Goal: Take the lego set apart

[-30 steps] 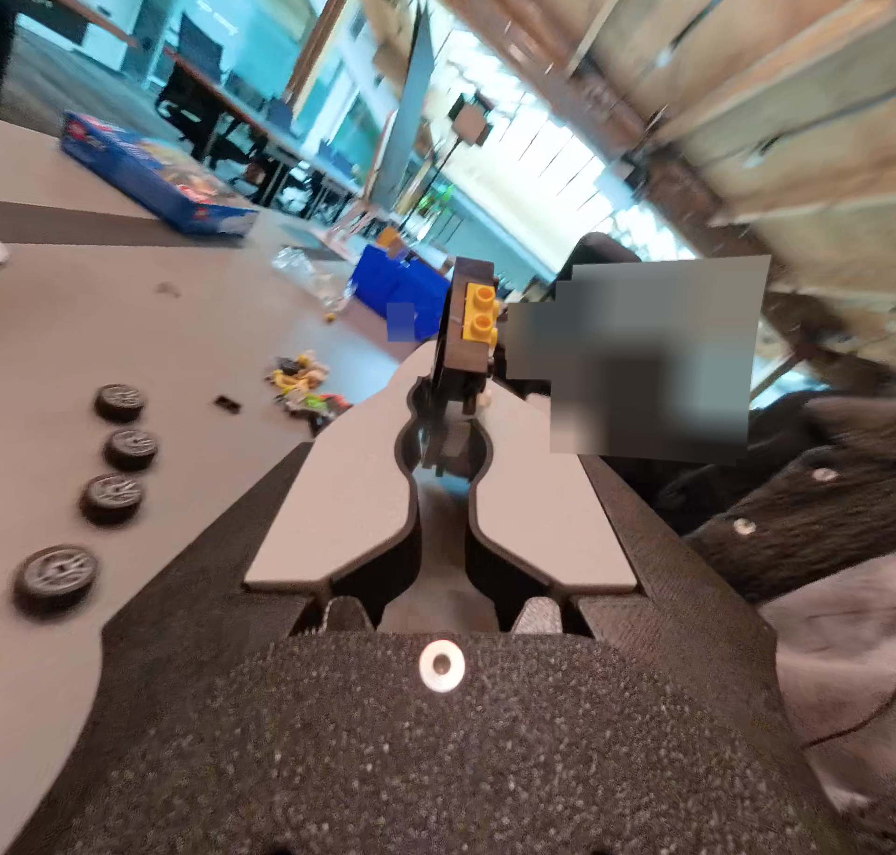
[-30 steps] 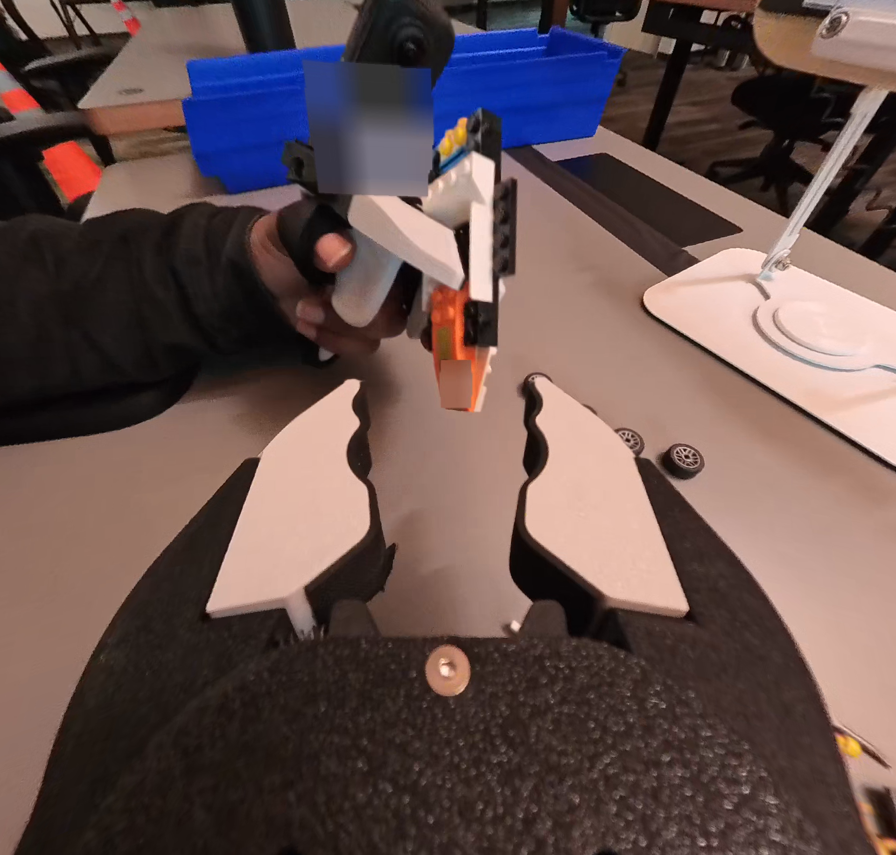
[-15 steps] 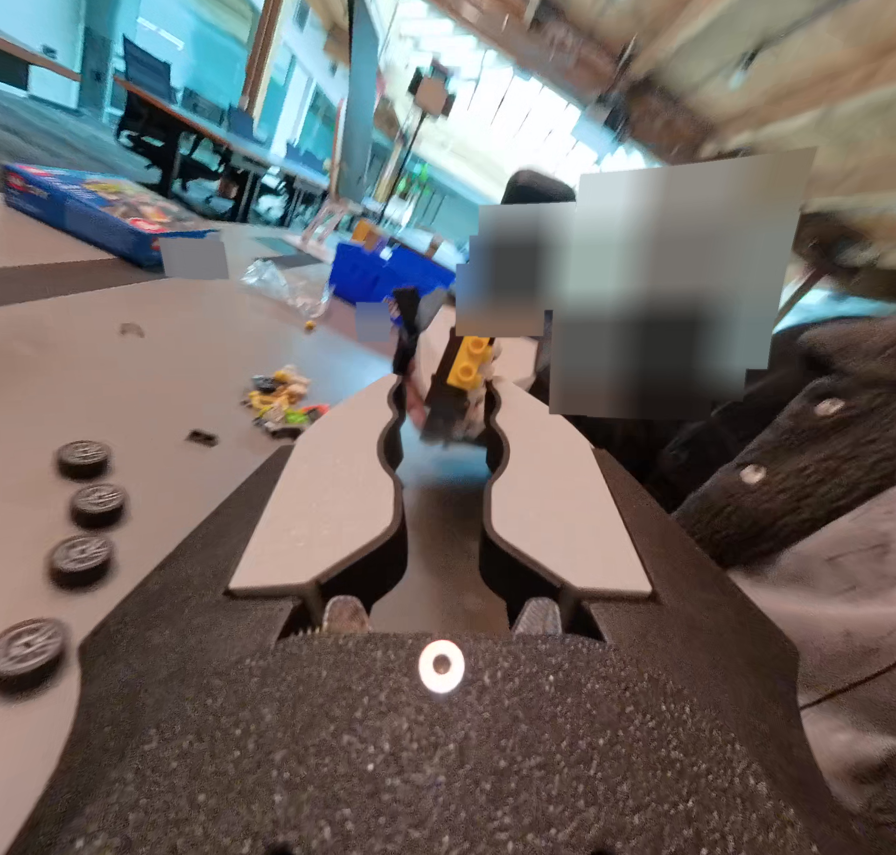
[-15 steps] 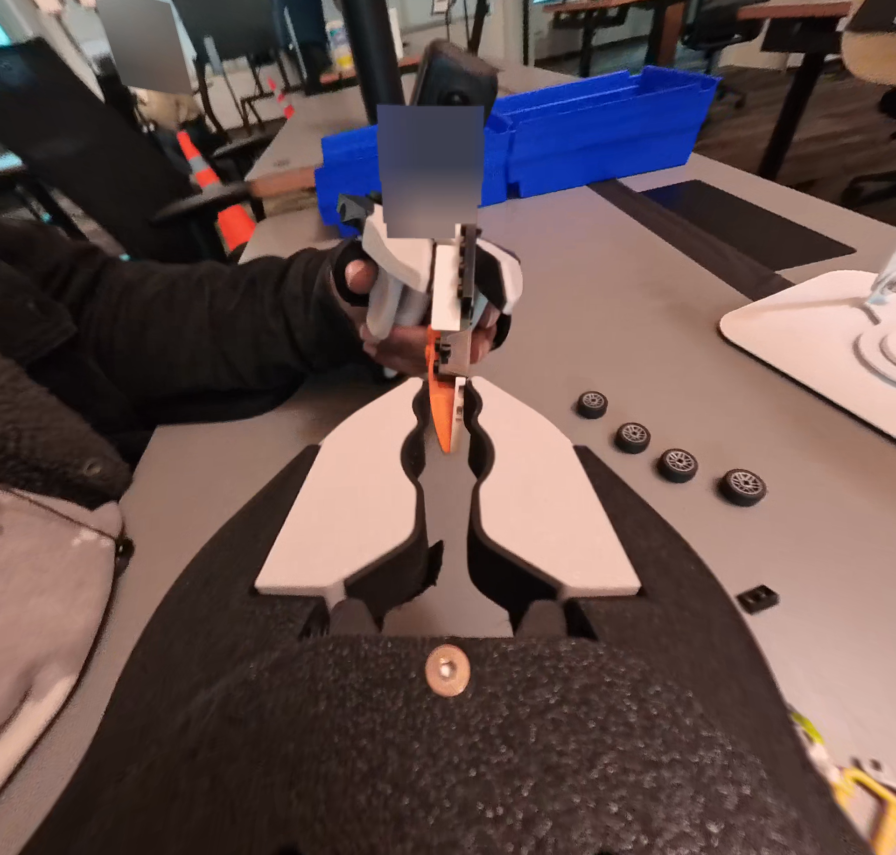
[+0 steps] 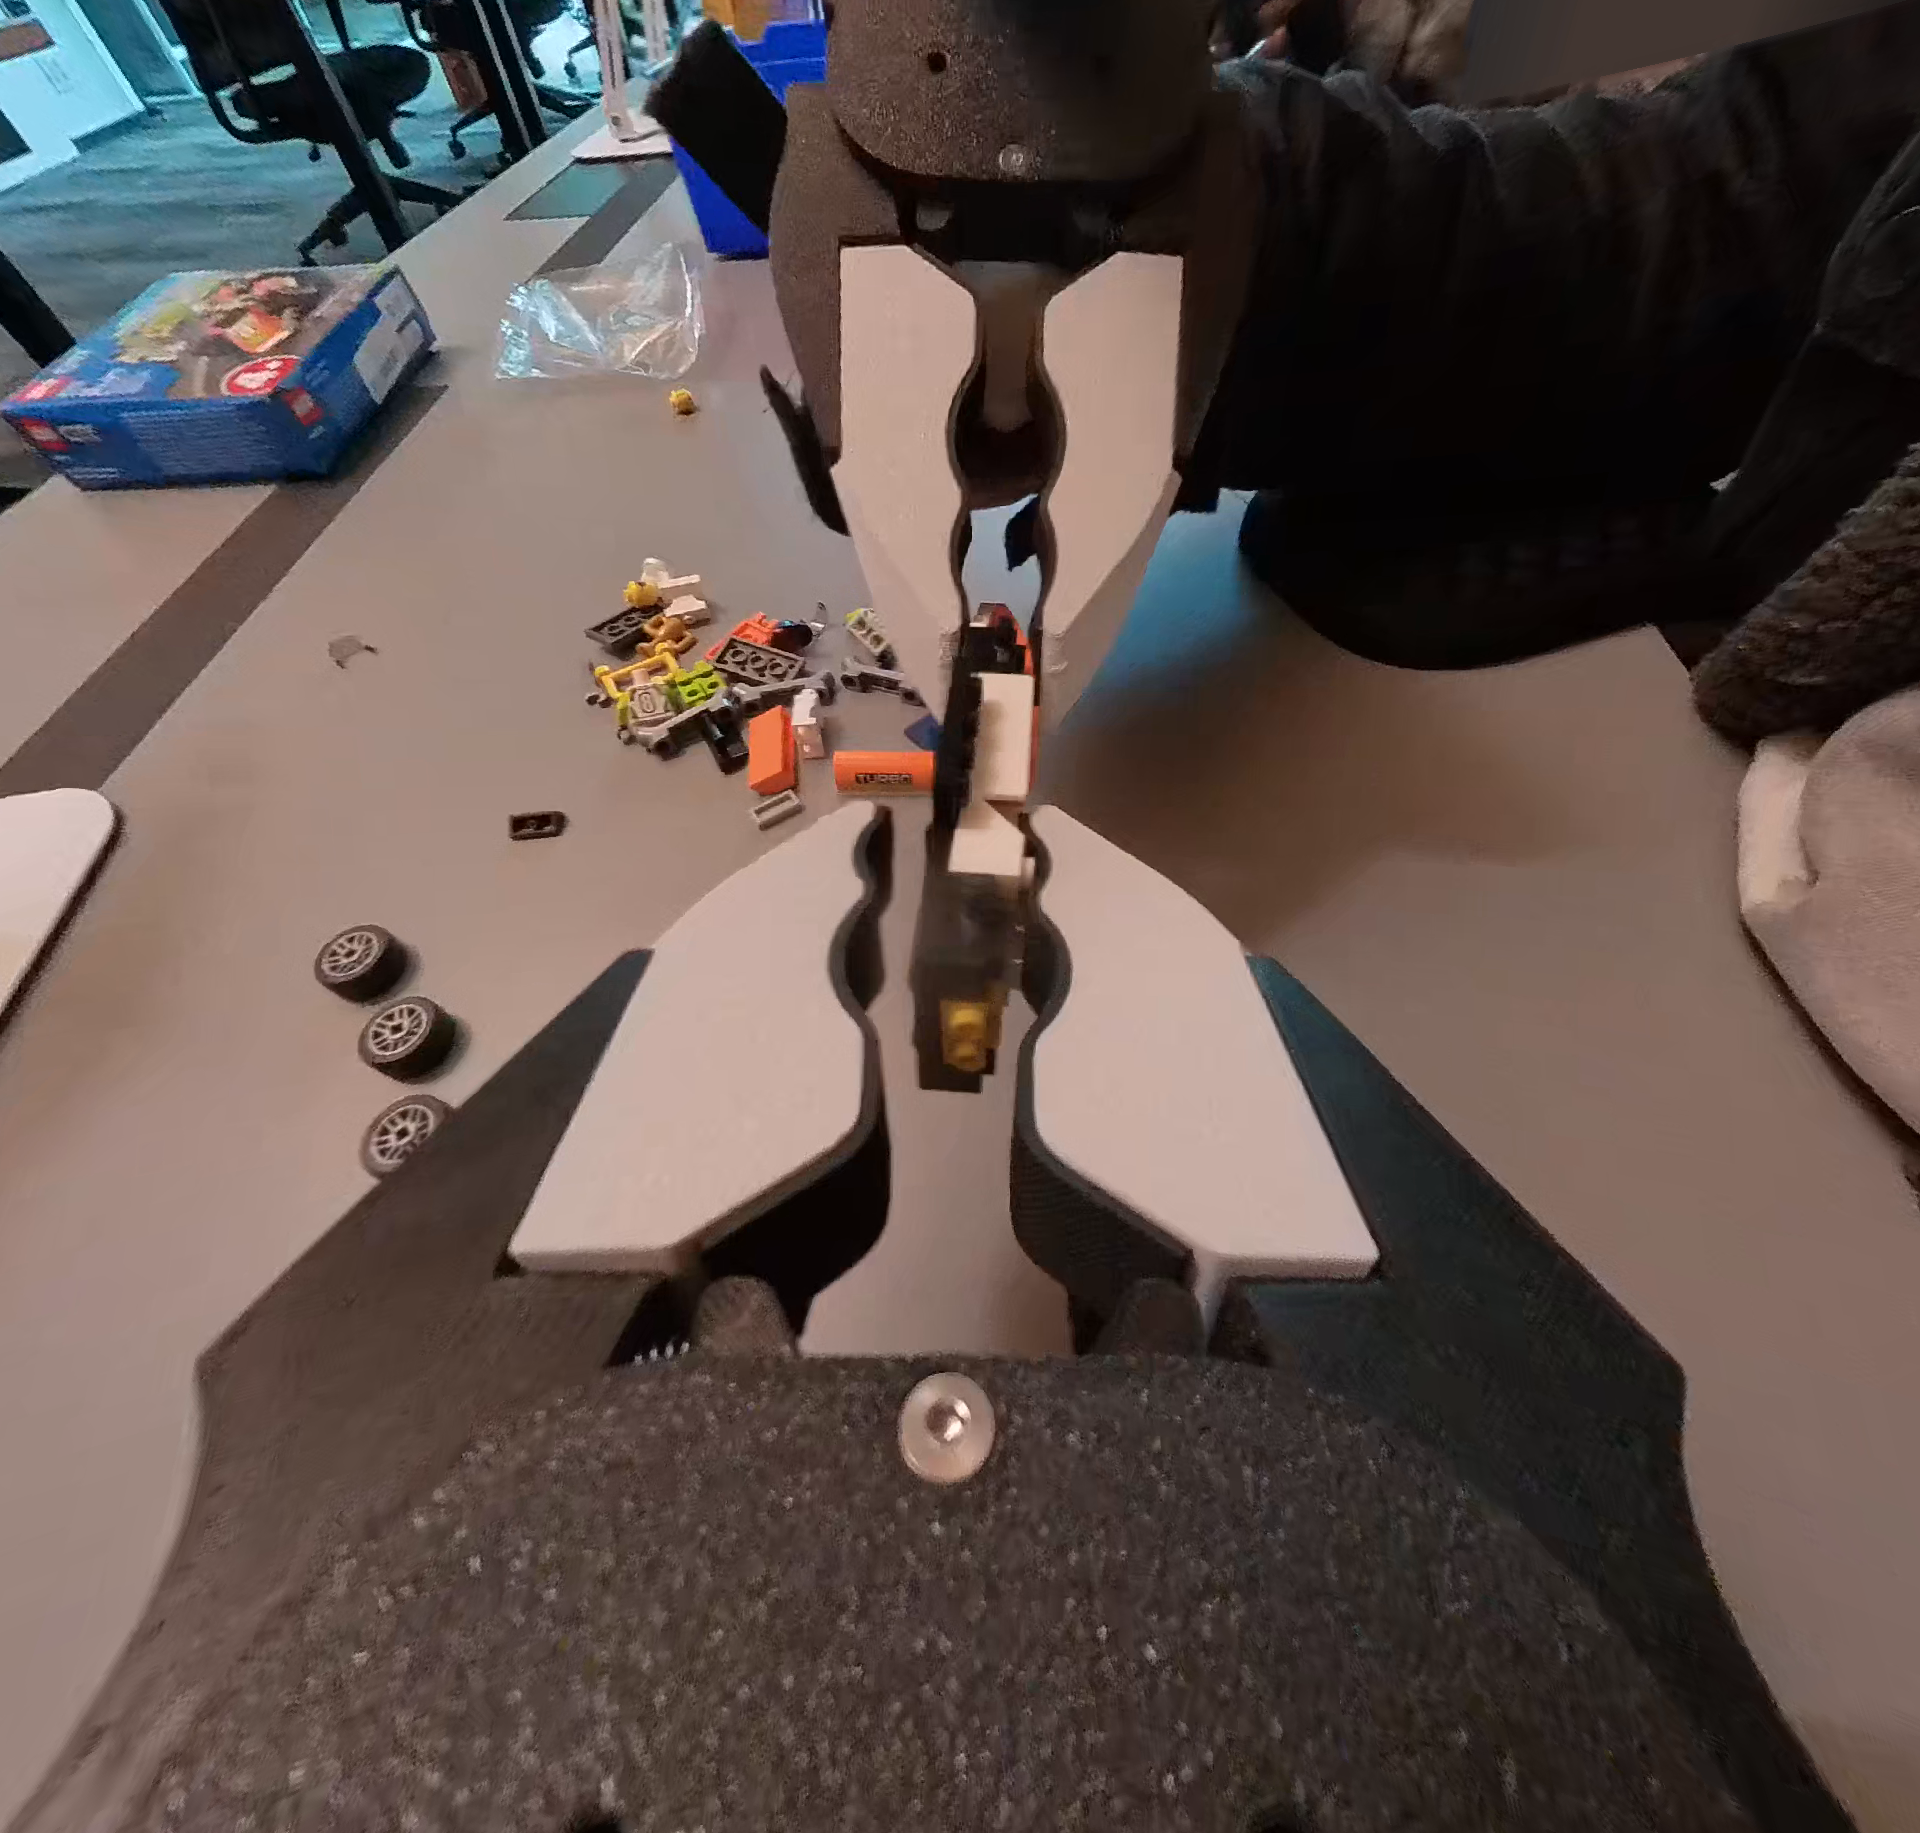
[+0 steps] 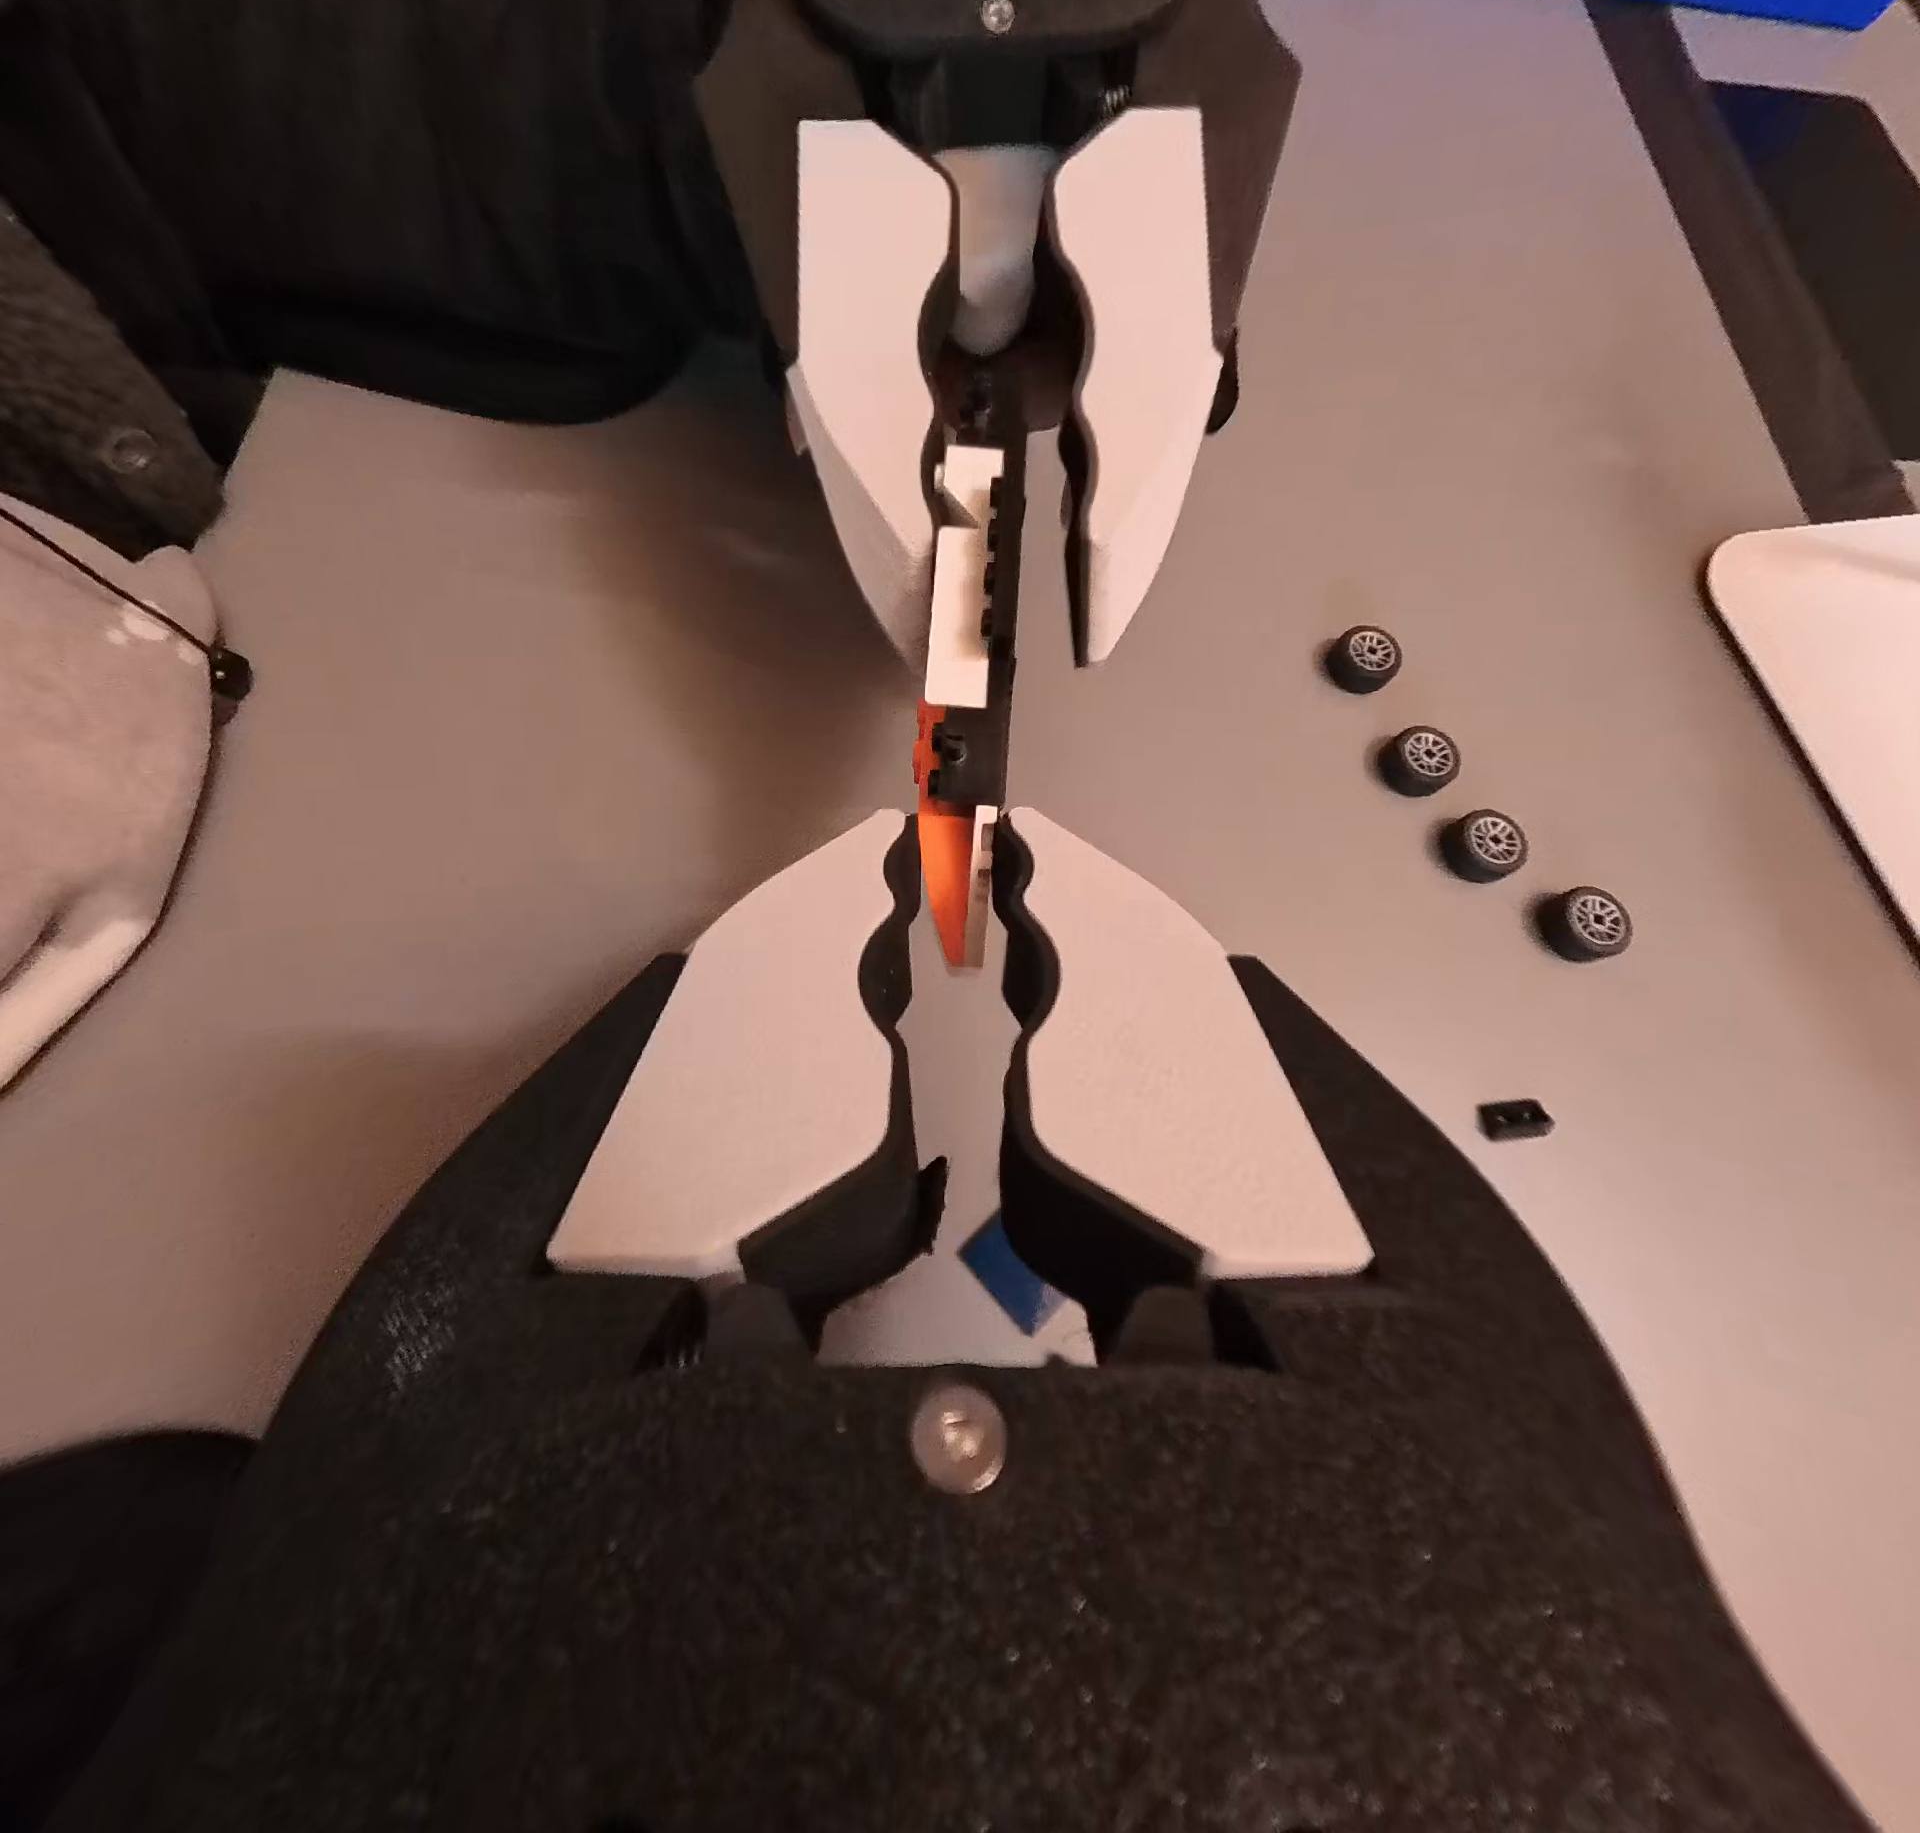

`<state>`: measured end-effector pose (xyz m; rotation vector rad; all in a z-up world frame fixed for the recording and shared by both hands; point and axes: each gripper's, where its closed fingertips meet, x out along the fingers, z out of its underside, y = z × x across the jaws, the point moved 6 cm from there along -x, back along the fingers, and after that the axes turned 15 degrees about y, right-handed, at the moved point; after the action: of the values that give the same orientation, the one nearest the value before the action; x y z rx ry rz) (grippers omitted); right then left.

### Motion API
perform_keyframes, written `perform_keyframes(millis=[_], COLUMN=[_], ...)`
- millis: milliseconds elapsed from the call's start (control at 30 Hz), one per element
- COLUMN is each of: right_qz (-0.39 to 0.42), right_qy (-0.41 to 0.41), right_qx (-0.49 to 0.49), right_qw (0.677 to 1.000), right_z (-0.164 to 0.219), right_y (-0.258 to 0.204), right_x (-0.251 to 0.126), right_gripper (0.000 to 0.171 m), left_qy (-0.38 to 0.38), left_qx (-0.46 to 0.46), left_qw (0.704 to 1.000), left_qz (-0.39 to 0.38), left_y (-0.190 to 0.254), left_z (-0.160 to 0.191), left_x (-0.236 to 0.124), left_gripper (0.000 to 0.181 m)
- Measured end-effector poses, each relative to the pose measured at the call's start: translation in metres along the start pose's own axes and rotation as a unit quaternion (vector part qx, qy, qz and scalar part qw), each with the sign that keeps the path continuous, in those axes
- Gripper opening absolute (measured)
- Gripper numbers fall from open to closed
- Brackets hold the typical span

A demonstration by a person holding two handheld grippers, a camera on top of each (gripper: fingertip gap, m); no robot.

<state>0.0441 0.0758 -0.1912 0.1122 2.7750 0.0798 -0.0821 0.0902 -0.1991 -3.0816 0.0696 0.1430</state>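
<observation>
The lego model (image 5: 987, 744), a thin black, white and orange build, hangs in the air between my two grippers, which face each other tip to tip. My left gripper (image 5: 961, 827) is closed around its black and yellow end, which lies against the right finger. In the right wrist view the left gripper (image 6: 997, 651) shows at the top. My right gripper (image 6: 954, 817) is shut on the model's (image 6: 971, 630) orange wedge end. It also shows in the left wrist view (image 5: 997, 640), pointing down.
A row of small wheels (image 5: 358, 962) (image 6: 1429, 760) lies on the grey table beside a pile of loose pieces (image 5: 727, 682). A small black piece (image 6: 1515, 1118), a blue box (image 5: 229, 381), a plastic bag (image 5: 603, 318) and a white lamp base (image 6: 1829, 692) are nearby. Both grippers' tips are close together, under 4 cm apart.
My right gripper went from wide open to shut on the orange end. Both grippers tipped down over the table and now face each other. The model sits deeper between my left fingers.
</observation>
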Motion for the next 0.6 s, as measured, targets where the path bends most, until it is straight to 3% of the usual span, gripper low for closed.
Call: perform_keyframes(millis=[67, 267, 600], right_qz=[0.006, 0.073, 0.123], right_qy=[-0.004, 0.057, 0.086], right_qx=[-0.007, -0.041, -0.050], right_qw=[1.000, 0.995, 0.987], right_z=[0.001, -0.011, -0.016], right_y=[0.001, 0.012, 0.020], right_x=[0.000, -0.005, -0.015], right_gripper=[0.013, 0.016, 0.014], left_qy=[0.002, 0.044, 0.070], left_qx=[0.003, 0.018, 0.012], left_qw=[1.000, 0.998, 0.996], left_qz=[0.008, -0.034, -0.062], left_y=[0.002, -0.008, -0.015], left_z=[0.000, -0.012, -0.018], left_x=[0.002, -0.007, -0.014], left_gripper=[0.015, 0.015, 0.015])
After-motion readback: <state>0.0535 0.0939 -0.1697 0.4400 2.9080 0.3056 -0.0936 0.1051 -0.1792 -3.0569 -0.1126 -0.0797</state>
